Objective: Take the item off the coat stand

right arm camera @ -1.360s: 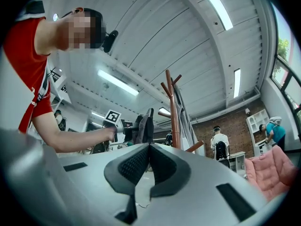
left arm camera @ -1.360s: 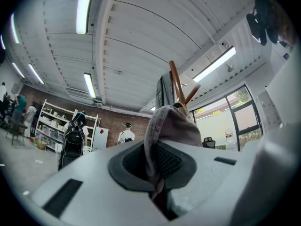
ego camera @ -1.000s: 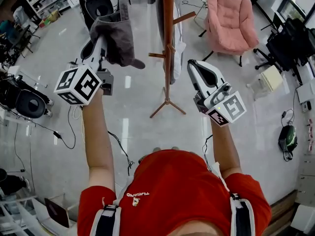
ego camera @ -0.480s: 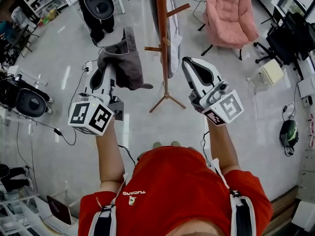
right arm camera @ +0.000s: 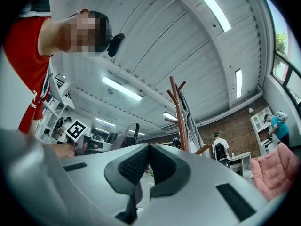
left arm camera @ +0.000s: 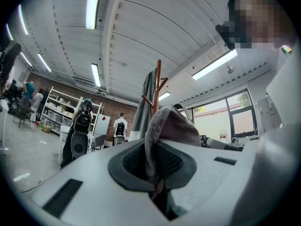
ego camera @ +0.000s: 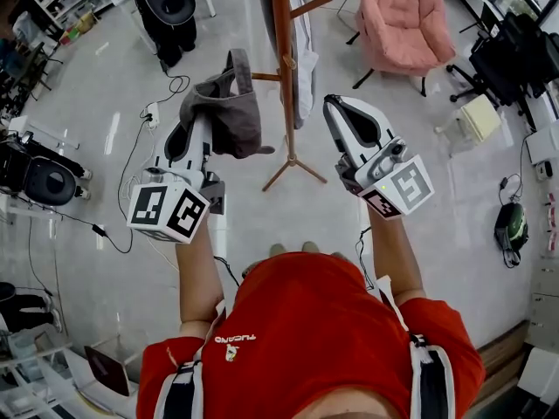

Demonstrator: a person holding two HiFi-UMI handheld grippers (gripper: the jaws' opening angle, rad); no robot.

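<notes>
A grey cloth cap (ego camera: 229, 105) hangs from my left gripper (ego camera: 200, 122), which is shut on its edge; the fabric (left arm camera: 165, 128) shows pinched between the pads. The cap is off the brown wooden coat stand (ego camera: 281, 68) and sits just left of its pole, near a side peg. A pale grey garment (ego camera: 304, 46) still hangs on the stand's far side. My right gripper (ego camera: 337, 105) is held up to the right of the pole, shut (right arm camera: 148, 160) with nothing in it.
The stand's three feet (ego camera: 293, 168) spread on the glossy floor ahead of me. A pink armchair (ego camera: 397, 20) stands at the back right, black equipment (ego camera: 166, 3) at the back left, and cables (ego camera: 122, 225) trail on the floor at left.
My left gripper has come down and back toward me with the cap, which has drawn closer to the pole. The right gripper has hardly moved.
</notes>
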